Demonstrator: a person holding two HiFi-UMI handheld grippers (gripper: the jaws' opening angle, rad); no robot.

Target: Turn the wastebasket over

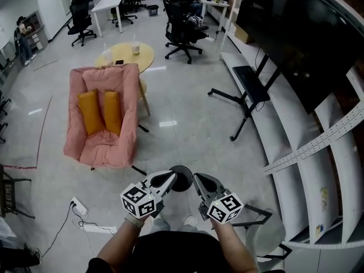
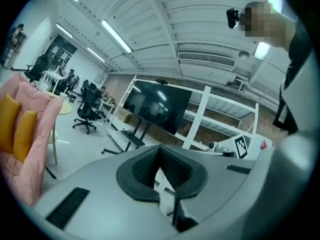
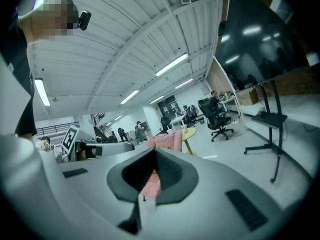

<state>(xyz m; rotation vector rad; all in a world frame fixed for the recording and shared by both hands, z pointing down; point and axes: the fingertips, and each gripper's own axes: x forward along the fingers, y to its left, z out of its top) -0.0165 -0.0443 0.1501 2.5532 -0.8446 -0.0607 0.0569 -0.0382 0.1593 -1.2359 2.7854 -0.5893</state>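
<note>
A dark round wastebasket stands on the grey floor just ahead of the person's feet, seen from above between the two gripper tips. My left gripper is held up in front of the person's body, shut, with nothing in it. My right gripper hangs beside it, also shut and empty. Both grippers are well above the basket and apart from it. The left gripper view shows its shut jaws pointing across the room at a black screen. In the right gripper view the shut jaws point toward the pink chair.
A pink armchair with orange cushions stands ahead left, a round yellow table behind it. A black screen on a wheeled stand and curved white shelving fill the right. A power strip with cable lies on the floor at left.
</note>
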